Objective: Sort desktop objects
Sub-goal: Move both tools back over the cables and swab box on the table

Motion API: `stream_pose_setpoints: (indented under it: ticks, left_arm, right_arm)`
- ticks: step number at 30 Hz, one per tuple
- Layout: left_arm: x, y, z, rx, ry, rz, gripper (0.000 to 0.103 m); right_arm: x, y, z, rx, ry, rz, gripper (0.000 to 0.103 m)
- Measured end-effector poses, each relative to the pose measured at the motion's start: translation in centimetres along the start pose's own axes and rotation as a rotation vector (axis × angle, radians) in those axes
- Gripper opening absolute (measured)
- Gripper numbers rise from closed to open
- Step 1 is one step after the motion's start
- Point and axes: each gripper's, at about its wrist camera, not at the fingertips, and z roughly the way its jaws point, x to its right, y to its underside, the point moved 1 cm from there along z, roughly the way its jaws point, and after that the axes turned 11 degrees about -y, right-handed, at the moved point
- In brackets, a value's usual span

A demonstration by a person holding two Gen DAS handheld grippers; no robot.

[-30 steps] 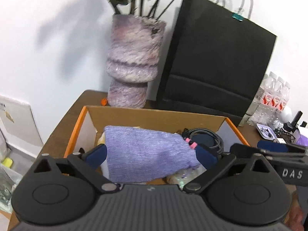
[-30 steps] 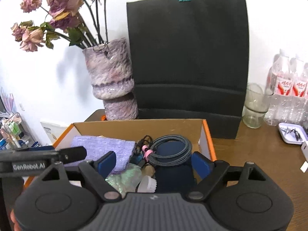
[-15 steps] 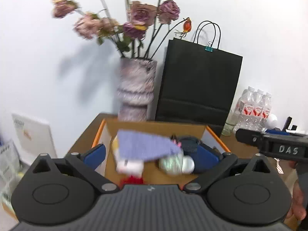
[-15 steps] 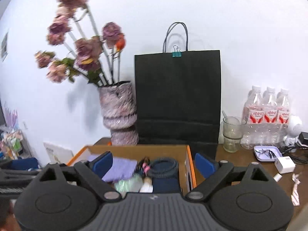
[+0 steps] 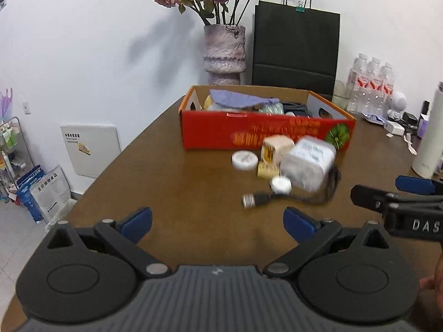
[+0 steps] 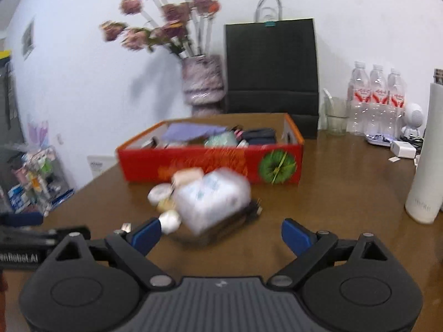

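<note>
Much of the small clutter is smeared by motion blur, above all in the right wrist view, so printing on the items cannot be read. The contents of the red box [image 5: 265,135] are cut off by its front wall; only a purple cloth [image 5: 238,99], a pale greenish packet and some dark cables can be made out above the rim.

Just in front of the box, on the bench [image 5: 171,193], a cluster of loose items is seen: a clear wrapped pack [image 5: 307,163], a white round lid [image 5: 244,160], a cream and yellow carton [image 5: 274,149], a smaller white cap [image 5: 281,184] and a dark cable with a metal plug [image 5: 256,199].

The left tool [image 5: 217,221] is held with its blue pads wide apart and nothing between them; the cluster lies ahead of it and to its right, well apart from the pads. The right tool [image 6: 220,235] is likewise spread wide, with nothing gripped; the pack [image 6: 211,199] lies just ahead of it, and the small cap appears just beside its left pad, though contact cannot be judged through the blur.

The bench is of brown wood, set against a white wall. Behind the box a vase of dried roses [image 5: 224,52] and a black paper bag [image 5: 296,49] are stood, with water bottles [image 5: 371,83] and a white flask [image 6: 426,155] to the right.
</note>
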Motion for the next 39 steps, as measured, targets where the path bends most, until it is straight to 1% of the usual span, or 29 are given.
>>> stream_pose_setpoints:
  ticks: [1,2,3,5,10,12,15,21,24,26,29,31,36,39]
  left_arm:
    - [0.0,0.6,-0.5,-0.003,-0.003,-0.003,0.103]
    - [0.0,1.2,-0.9,-0.002,-0.003,-0.003,0.103]
    - [0.0,1.5,-1.1,-0.001,-0.002,0.001,0.103]
    - [0.3,2.3,-1.6,0.002,-0.007,0.005,0.103]
    - [0.7,3.5,-1.5,-0.004,-0.006,0.006,0.103]
    - [1.0,3.6,-1.2,0.003,-0.013,0.016,0.103]
    - [1.5,3.6,-0.8,-0.004,-0.014,0.029,0.103]
    - [2.3,3.9,-0.1,-0.011,-0.046,0.081,0.103]
    - [2.1,4.0,-0.1,-0.01,-0.041,0.071,0.103]
    - [1.9,4.0,-0.1,-0.01,-0.031,0.061,0.103]
    - [1.5,4.1,0.1,-0.014,-0.01,0.049,0.103]
    - [1.3,4.0,0.3,-0.031,0.012,0.041,0.103]
    - [0.5,3.8,0.8,-0.07,0.047,-0.016,0.103]
    - [0.4,3.7,1.1,-0.09,0.066,-0.017,0.103]
  right_arm:
    - [-0.4,0.7,-0.7,0.021,-0.011,-0.015,0.096]
    - [-0.5,1.1,-1.2,0.041,-0.023,-0.018,0.101]
    - [-0.6,1.4,-1.7,0.057,-0.038,-0.007,0.103]
    - [-0.8,1.7,-2.7,0.061,-0.067,0.015,0.103]
    - [-1.5,2.7,-4.1,0.128,-0.108,-0.011,0.103]
    - [-1.4,2.7,-3.9,0.115,-0.123,0.0,0.103]
    - [-1.3,2.6,-3.9,0.125,-0.106,0.015,0.103]
    - [-1.2,2.6,-2.6,0.049,-0.024,0.027,0.103]
    - [-0.5,2.6,-2.5,0.053,-0.004,0.06,0.103]
    - [-0.3,2.6,-2.4,0.048,0.012,0.075,0.103]
    - [0.0,2.7,-1.6,0.001,0.03,0.097,0.103]
    - [0.1,2.7,-1.3,-0.021,0.03,0.104,0.103]
    - [0.1,2.7,-1.2,-0.03,0.02,0.096,0.103]
    - [0.4,2.8,-1.0,-0.046,0.024,0.114,0.103]
